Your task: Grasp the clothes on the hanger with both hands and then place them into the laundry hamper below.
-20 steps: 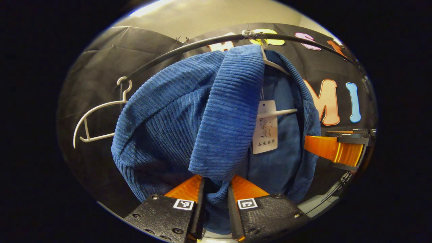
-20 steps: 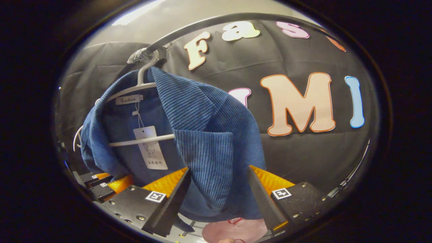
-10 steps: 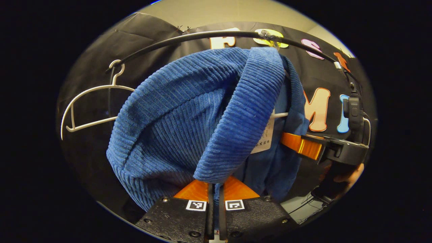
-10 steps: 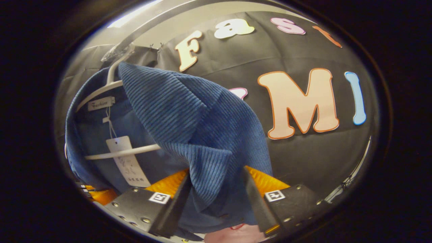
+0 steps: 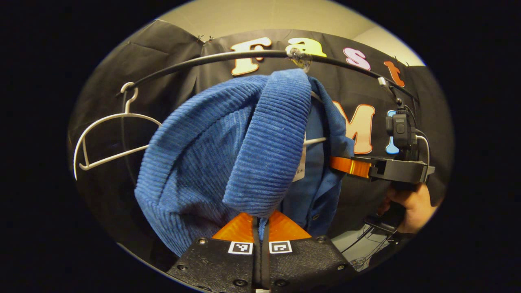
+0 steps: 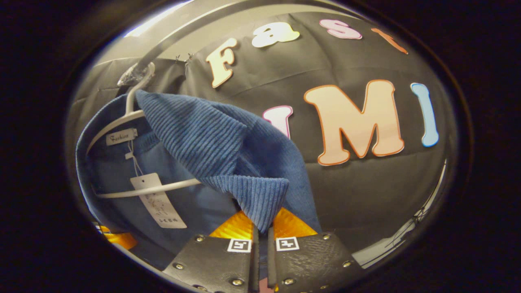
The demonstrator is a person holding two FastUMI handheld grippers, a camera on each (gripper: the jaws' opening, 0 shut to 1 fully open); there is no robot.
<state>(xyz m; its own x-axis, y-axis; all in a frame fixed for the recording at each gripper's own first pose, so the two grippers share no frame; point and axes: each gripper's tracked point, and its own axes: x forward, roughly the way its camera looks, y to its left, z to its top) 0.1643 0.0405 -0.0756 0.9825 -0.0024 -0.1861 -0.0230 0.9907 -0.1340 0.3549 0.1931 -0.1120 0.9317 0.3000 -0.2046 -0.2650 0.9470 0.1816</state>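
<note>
Both the left gripper (image 5: 260, 221) and the right gripper (image 6: 260, 226) pinch the blue shirt (image 5: 228, 146) hanging on its hanger (image 6: 134, 189).

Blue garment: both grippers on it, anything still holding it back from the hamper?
Yes. The blue garment still hangs on the white hanger, hooked on the black rail. Left gripper and right gripper are each shut on its fabric. The hamper is out of view, so that path can't be judged.

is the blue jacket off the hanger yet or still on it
Still on: the blue jacket drapes over the white hanger, hooked on the rail.
</note>
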